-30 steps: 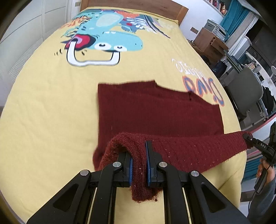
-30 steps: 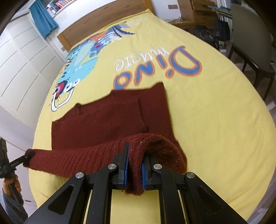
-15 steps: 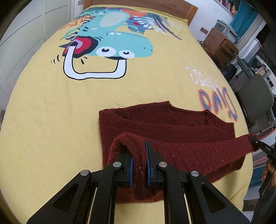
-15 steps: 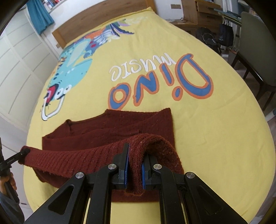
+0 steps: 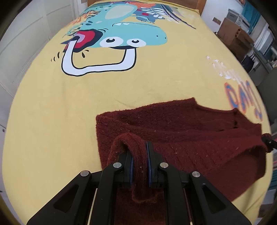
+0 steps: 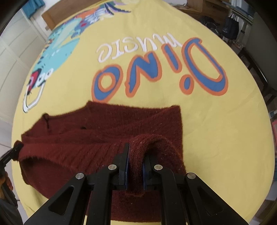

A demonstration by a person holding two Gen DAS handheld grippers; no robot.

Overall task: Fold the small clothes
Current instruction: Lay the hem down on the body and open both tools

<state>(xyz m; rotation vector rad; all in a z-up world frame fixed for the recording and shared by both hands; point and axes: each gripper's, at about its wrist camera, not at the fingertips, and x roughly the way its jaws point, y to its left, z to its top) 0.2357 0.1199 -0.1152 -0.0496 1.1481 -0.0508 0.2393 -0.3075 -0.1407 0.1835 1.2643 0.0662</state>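
A dark red knitted sweater (image 5: 173, 124) lies on the yellow dinosaur bedspread (image 5: 69, 112), its near edge lifted and doubled over the far part. My left gripper (image 5: 139, 150) pinches the left corner of that raised edge between its blue pads; its jaws are opening slightly with the knit still between them. The right gripper's tip (image 5: 269, 143) holds the other corner at the right edge. In the right wrist view my right gripper (image 6: 136, 152) is shut on the right corner of the sweater (image 6: 121, 124). The left gripper (image 6: 10, 154) shows at the far left.
The bedspread (image 6: 216, 121) carries a "Dino music" print (image 6: 155, 72) beyond the sweater. A wooden headboard (image 6: 57, 12) closes the far end. White cupboard doors (image 5: 26, 34) line the left side. A chair (image 6: 259, 52) and wooden drawers (image 5: 232, 32) stand on the right.
Both grippers have carried the lifted edge away from me and lower, so it hangs closer over the far part of the sweater and less of the flat layer shows.
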